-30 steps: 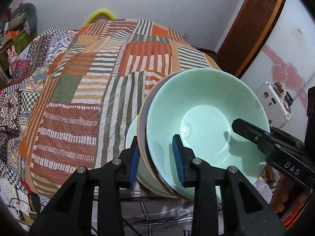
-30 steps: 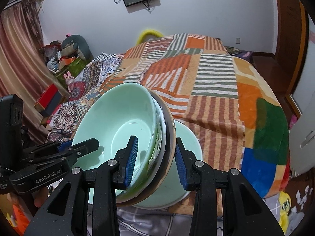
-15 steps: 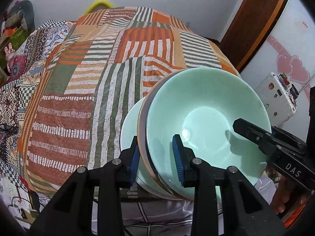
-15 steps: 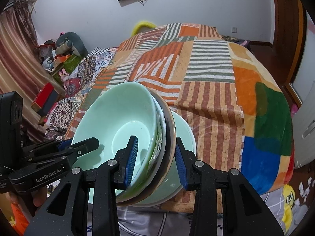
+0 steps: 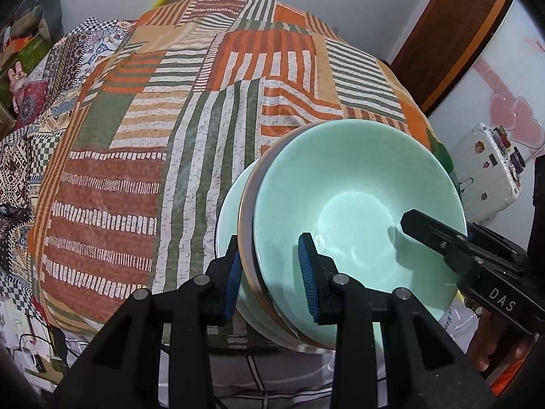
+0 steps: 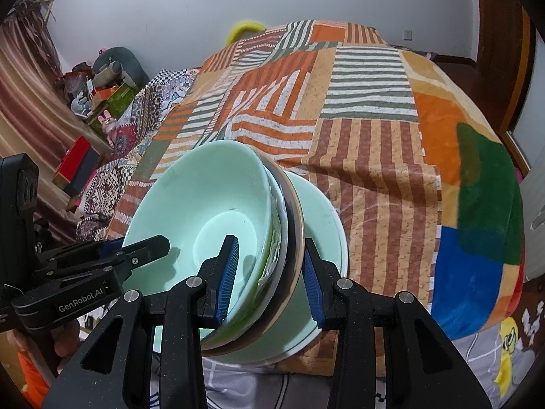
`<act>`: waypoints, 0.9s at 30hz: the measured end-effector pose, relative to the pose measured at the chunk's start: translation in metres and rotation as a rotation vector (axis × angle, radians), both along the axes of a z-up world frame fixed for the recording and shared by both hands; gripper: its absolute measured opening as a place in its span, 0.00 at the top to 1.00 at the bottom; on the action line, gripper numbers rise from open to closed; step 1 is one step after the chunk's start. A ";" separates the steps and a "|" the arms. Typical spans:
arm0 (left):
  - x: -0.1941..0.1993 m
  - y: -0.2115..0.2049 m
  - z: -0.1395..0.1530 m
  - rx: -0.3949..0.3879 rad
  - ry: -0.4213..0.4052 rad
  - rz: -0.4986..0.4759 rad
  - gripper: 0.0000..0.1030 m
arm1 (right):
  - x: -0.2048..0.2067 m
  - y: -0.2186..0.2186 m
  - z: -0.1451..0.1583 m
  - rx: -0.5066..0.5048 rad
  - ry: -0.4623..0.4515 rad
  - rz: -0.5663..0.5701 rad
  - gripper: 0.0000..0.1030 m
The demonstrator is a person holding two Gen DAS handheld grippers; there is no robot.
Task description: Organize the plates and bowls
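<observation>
Clenched on opposite rims, the left gripper point(image 5: 270, 276) and right gripper point(image 6: 269, 277) each grasp the tilted stack of a mint-green bowl point(image 5: 357, 204) over plates point(image 6: 293, 211), just above a pale green plate point(image 6: 327, 225) on the striped patchwork bedspread point(image 5: 153, 143).

You hold a mint-green bowl point(image 5: 357, 197) that looks like glazed ceramic, smooth and glossy, with light glinting in its well. The plates point(image 6: 291, 211) stacked under it look glazed too, one with a shiny brownish rim. Your gripper fingers point(image 5: 308, 272) are matt black plastic with ribbed blue pads and small bright metal pins. The patchwork bedspread point(image 5: 170, 136) beneath is soft matt cloth, and the door point(image 5: 453, 34) looks like polished brown wood
</observation>
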State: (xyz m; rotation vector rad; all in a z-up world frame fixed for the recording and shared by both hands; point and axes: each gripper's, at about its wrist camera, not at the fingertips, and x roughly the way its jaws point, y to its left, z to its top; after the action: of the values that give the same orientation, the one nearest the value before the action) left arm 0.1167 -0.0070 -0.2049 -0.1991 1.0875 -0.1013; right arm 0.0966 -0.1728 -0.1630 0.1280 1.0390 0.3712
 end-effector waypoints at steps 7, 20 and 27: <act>0.003 -0.005 -0.001 0.025 -0.012 -0.010 0.69 | 0.004 -0.003 -0.003 0.012 0.015 -0.011 0.67; 0.003 0.000 -0.003 -0.010 -0.002 0.006 0.68 | 0.003 -0.003 -0.006 0.011 0.003 0.002 0.64; -0.011 0.009 0.021 -0.010 -0.056 0.025 0.66 | -0.004 -0.004 0.003 -0.004 -0.018 0.007 0.61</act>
State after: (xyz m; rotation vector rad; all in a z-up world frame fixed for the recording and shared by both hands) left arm 0.1058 0.0018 -0.1843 -0.2179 1.0286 -0.0899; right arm 0.0928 -0.1772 -0.1596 0.1175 1.0230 0.3760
